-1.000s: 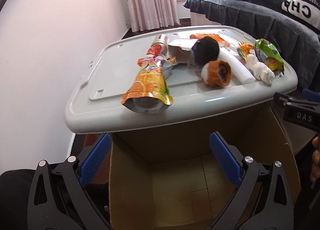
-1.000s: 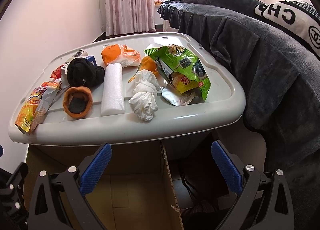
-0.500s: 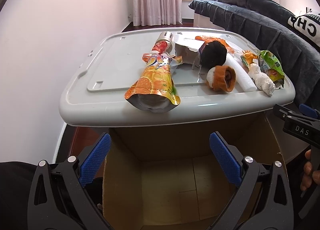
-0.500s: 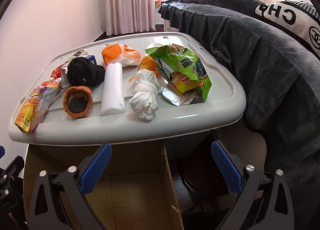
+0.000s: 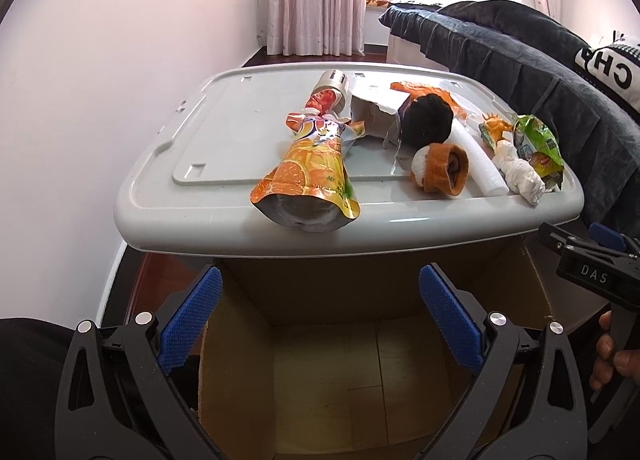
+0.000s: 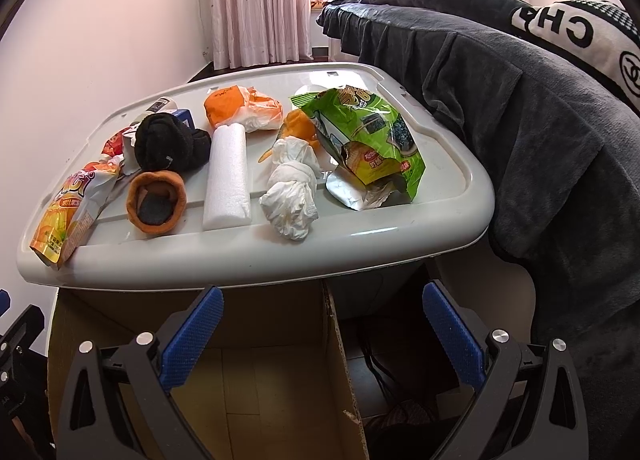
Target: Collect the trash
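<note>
Trash lies on a grey plastic lid point(image 5: 240, 148) point(image 6: 452, 164): an orange juice pouch point(image 5: 308, 180) point(image 6: 68, 212), a black sock ball point(image 5: 426, 118) point(image 6: 168, 144), an orange sock roll point(image 5: 444, 168) point(image 6: 156, 196), a white foam tube point(image 5: 478, 162) point(image 6: 226, 176), a knotted white tissue point(image 5: 518, 172) point(image 6: 292, 188) and a green snack bag point(image 5: 536, 140) point(image 6: 368, 136). An open cardboard box point(image 5: 340, 380) point(image 6: 264, 388) stands below the lid's front edge. My left gripper point(image 5: 320, 320) is open and empty above the box. My right gripper point(image 6: 320, 332) is open and empty over the box's right wall.
A dark blanket point(image 6: 540, 120) covers furniture right of the lid. A pink wall point(image 5: 100, 100) is on the left. A can point(image 5: 330, 90), torn carton point(image 5: 374, 116) and orange-white bag point(image 6: 244, 112) lie further back. The right gripper's body point(image 5: 592, 272) shows at the left wrist view's right edge.
The left wrist view has swung left and levelled, so the lid and pouch sit more centred. The right gripper has barely moved. Both stay open and empty.
</note>
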Tool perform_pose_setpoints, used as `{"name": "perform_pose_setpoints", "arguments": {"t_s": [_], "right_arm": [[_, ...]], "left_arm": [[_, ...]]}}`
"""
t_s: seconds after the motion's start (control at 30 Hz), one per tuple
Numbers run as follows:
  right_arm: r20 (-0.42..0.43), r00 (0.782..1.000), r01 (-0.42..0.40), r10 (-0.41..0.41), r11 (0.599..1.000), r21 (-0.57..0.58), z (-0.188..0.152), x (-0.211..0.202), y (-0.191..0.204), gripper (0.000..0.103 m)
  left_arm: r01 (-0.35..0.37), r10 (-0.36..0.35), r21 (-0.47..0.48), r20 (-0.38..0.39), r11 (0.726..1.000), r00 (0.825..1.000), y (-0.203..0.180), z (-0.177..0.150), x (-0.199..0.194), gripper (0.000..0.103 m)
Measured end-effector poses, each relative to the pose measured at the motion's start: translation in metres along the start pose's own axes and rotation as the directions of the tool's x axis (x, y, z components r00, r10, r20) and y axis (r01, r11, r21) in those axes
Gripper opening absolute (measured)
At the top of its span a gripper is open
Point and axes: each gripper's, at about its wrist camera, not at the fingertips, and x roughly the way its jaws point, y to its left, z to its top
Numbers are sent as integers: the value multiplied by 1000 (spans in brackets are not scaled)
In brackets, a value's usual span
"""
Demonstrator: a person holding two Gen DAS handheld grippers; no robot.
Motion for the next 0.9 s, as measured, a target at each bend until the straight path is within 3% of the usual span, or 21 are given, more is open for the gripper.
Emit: {"name": "perform_pose_setpoints", "arguments": {"t_s": [0.9], "right_arm": [[-13,1000,-9,9,1000,4,0,3,0,99]], "left_arm": [[8,-8,-30,15,1000,1000,5,1,-2,97]]}}
